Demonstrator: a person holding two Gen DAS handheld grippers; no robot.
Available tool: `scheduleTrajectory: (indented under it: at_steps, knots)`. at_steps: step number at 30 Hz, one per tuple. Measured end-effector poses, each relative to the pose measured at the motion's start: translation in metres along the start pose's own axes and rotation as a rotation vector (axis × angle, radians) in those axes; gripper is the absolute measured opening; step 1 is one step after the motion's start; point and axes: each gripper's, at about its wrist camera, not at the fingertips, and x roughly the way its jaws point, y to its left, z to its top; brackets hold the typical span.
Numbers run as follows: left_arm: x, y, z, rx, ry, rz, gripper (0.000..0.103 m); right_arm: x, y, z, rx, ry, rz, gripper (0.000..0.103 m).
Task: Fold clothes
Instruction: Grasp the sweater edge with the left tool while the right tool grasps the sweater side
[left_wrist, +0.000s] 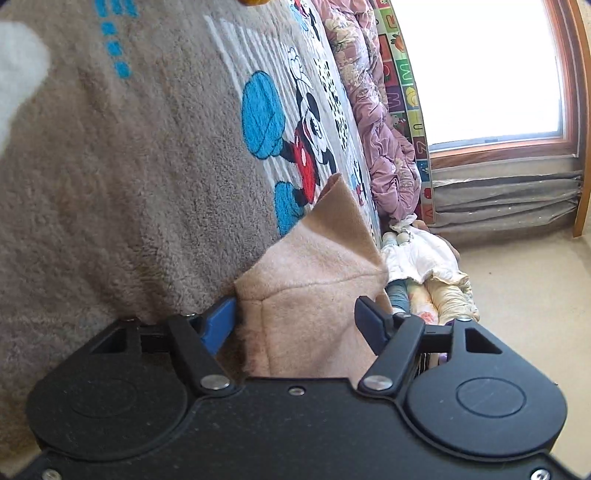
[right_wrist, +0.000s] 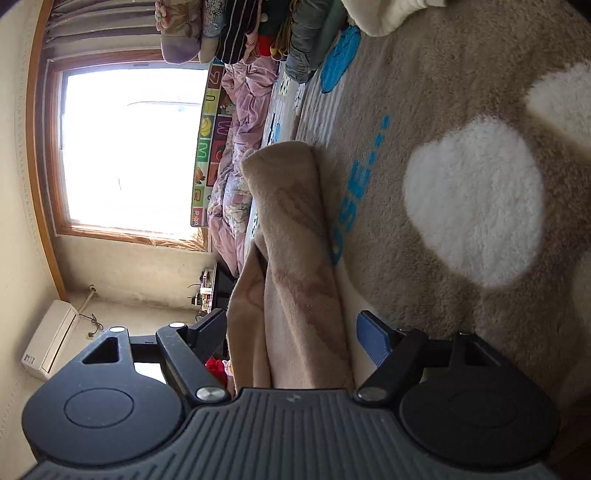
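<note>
Tan fleece garment (left_wrist: 314, 280) between wide-apart jaws of left gripper (left_wrist: 295, 317), likewise right gripper (right_wrist: 291, 328), over blanket (left_wrist: 129, 184)

Plush blanket (left_wrist: 110, 184) bare ahead; purple quilt (left_wrist: 384, 147) (bunched) blocks its edge.

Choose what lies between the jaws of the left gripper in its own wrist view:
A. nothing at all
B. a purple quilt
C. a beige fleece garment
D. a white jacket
C: the beige fleece garment fills the gap of the left gripper, whose jaws stand wide apart around it, above the grey cartoon blanket.
</note>
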Motion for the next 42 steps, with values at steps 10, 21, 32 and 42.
scheduleTrajectory:
  at_steps: [10,21,32,42]
  knots:
    - [0.048,-0.009,0.011,-0.051,0.006,0.001,0.061,0.012,0.017,0.001,-0.186,0.049,-0.029,0.076]
    - [0.081,-0.021,0.018,0.14,0.055,-0.055,0.017,0.005,0.011,0.005,-0.222,0.057,-0.001,0.063]
    - [0.04,-0.064,-0.004,0.546,-0.087,0.063,0.008,0.008,0.01,0.004,-0.224,0.045,-0.003,0.058]
    - [0.008,-0.065,-0.014,0.674,-0.193,0.155,0.007,0.01,0.01,0.002,-0.246,0.042,-0.008,0.058]
